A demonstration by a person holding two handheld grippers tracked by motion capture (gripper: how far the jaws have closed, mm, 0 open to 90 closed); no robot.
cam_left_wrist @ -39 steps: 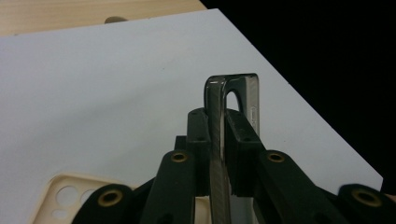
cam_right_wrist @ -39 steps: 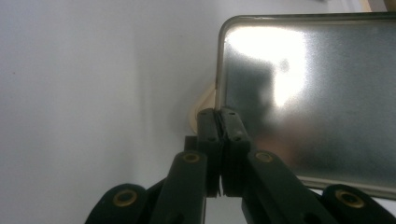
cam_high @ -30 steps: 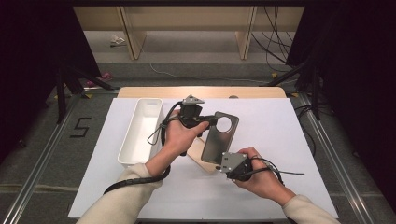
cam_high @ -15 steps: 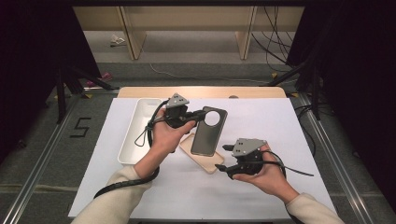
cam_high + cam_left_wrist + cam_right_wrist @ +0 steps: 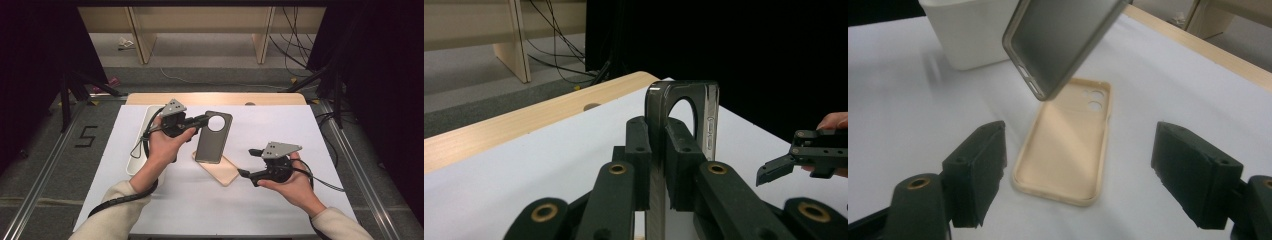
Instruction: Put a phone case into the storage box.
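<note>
Dark curtains stand on both sides of the room, and a white surface (image 5: 320, 150) with a pale wooden strip at its far edge carries the things. On its left part lies a long white plastic tray (image 5: 137, 162), close to the left edge. The right half of the surface is bare, so there is open room for moving between the right hand and the right and near edges.

The left tongs (image 5: 202, 120) are nearly closed on the top edge of a dark grey translucent phone case with a round camera hole (image 5: 212, 142), and hold it lifted above the surface, hanging down. Under its lower end lies a beige soft phone case with two small holes (image 5: 1068, 150), flat, open side up, just right of the tray.

The right tongs (image 5: 1080, 172) stand wide with nothing between them; their jaws have just been opening. They point at the beige case from the near right.

Compared with one second ago, the grey case has moved left and up, away from the right tongs, which then were at its lower end and are now well apart from it.
</note>
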